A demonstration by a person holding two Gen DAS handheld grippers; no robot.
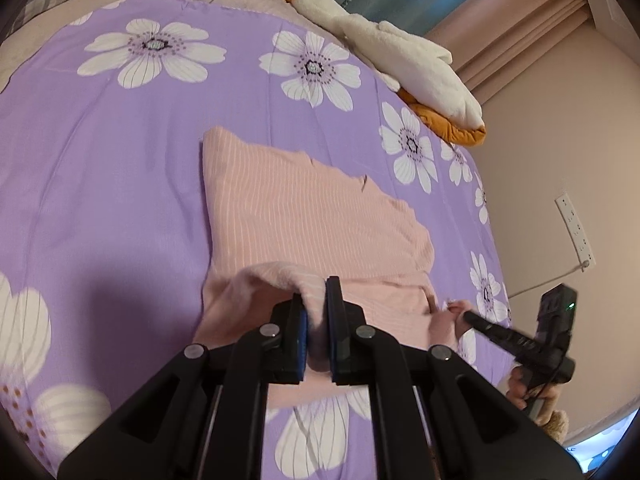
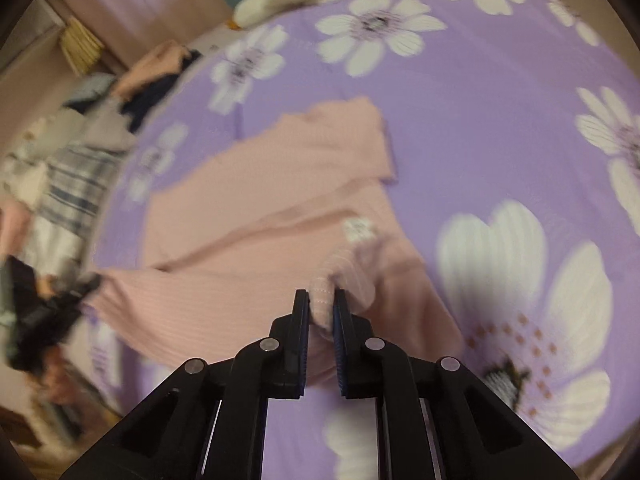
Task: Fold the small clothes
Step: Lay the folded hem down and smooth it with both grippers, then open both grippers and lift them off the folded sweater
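Black fingers of the left gripper (image 1: 316, 300) are clamped on a raised fold at the near edge of the pink ribbed garment (image 1: 304, 208). In the right wrist view, the right gripper (image 2: 321, 308) is closed on a bunched ribbed hem of the same garment. The garment is spread on the bed's purple flowered cover (image 1: 120, 168), its long axis running from about 6 o'clock to 12 o'clock in the left view, far end pointing toward the plush toy (image 1: 400, 52). If the two ends are lifted unevenly, a skewed fold is likely; the thin pinch on the right could slip out.
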